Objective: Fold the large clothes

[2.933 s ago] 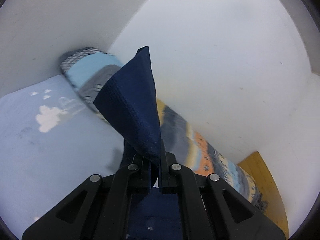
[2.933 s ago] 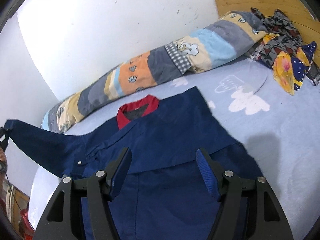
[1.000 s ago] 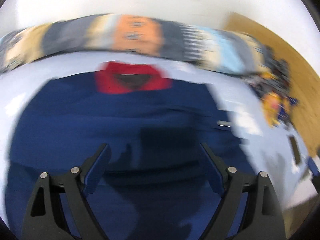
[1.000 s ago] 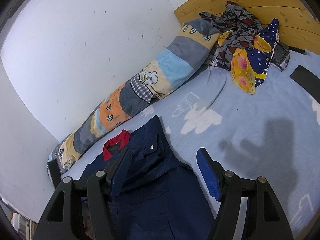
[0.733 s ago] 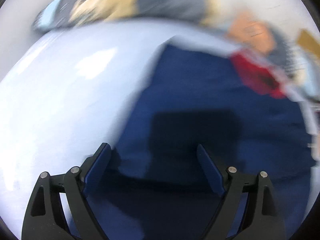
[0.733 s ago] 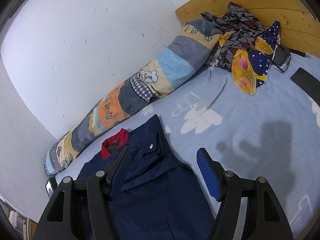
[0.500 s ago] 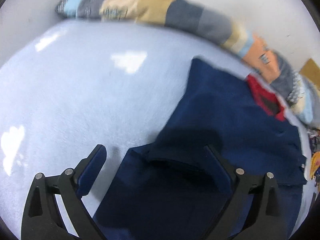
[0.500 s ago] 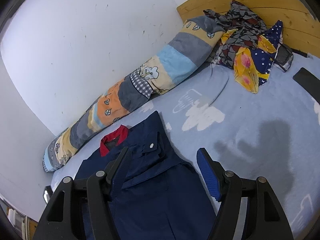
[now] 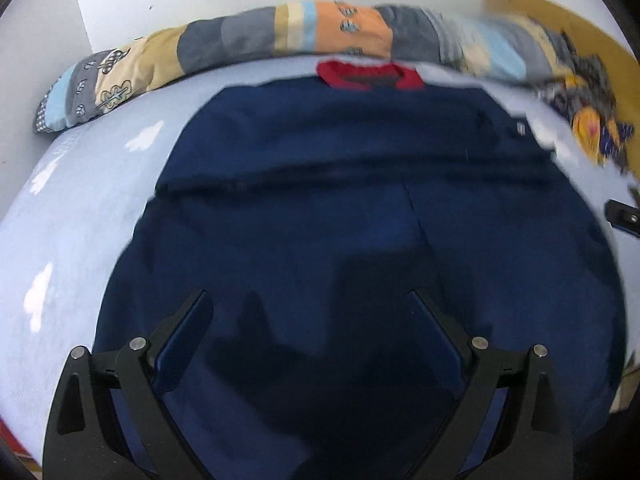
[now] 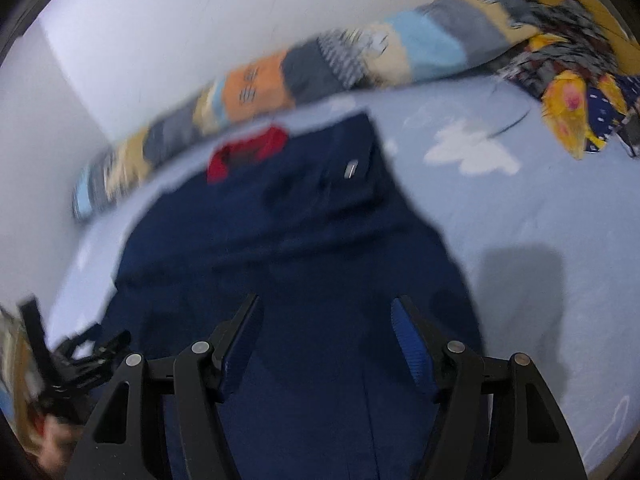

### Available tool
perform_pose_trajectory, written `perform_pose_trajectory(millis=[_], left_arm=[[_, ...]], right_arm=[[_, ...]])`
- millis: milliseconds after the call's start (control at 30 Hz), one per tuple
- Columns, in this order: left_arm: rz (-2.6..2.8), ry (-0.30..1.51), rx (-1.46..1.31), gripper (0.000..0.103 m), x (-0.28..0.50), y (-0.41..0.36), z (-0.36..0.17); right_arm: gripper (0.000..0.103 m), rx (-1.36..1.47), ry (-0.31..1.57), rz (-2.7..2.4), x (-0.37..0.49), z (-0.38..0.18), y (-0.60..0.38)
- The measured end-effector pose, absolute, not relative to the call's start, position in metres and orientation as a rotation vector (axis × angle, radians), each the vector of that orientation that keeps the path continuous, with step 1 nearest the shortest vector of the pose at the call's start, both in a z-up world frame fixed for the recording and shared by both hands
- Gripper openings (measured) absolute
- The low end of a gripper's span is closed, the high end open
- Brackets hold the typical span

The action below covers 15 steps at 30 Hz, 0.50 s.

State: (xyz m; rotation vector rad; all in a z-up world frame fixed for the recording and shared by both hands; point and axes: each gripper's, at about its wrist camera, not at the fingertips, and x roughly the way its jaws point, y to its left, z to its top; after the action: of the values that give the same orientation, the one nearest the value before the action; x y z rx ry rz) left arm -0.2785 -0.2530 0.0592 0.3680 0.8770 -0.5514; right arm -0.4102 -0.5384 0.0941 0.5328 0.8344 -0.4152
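Note:
A navy jacket (image 9: 360, 184) with a red collar (image 9: 370, 74) lies flat on the pale blue sheet, its sleeves folded across the chest. My left gripper (image 9: 309, 294) hangs wide open over the jacket's lower half, with only the flat cloth below it. In the right wrist view the jacket (image 10: 280, 240) and its collar (image 10: 248, 152) are blurred. My right gripper (image 10: 327, 298) is over the jacket's lower right part. Its jaws are closing a little but stand apart, with nothing pinched. A black gripper part and a hand (image 10: 60, 364) show at that view's lower left.
A long patchwork bolster (image 9: 260, 40) lies along the white wall behind the collar. A heap of patterned clothes (image 10: 568, 92) sits at the right by the wooden headboard (image 9: 560, 20). Cloud-print sheet (image 10: 540, 280) spreads to the right of the jacket.
My left gripper has let go of the navy sleeve, opened wide and swung back over the middle of the jacket. My right gripper has dropped and rolled towards the jacket.

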Motion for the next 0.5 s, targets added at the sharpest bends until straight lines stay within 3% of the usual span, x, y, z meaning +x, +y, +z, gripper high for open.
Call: perform_pose_trajectory(millis=[300,500], left_arm=[[-0.521,0.987,0.365,0.098,-0.319,-0.206,0.026],[-0.53,0.957,0.38,0.103,-0.352,-0.182,0.021]], right_arm=[[0.067,0.397,1.009,-0.435,-0.428,0.045,-0.477],[0.074,0.268,1.039,-0.447,-0.462,0.033,-0.42]])
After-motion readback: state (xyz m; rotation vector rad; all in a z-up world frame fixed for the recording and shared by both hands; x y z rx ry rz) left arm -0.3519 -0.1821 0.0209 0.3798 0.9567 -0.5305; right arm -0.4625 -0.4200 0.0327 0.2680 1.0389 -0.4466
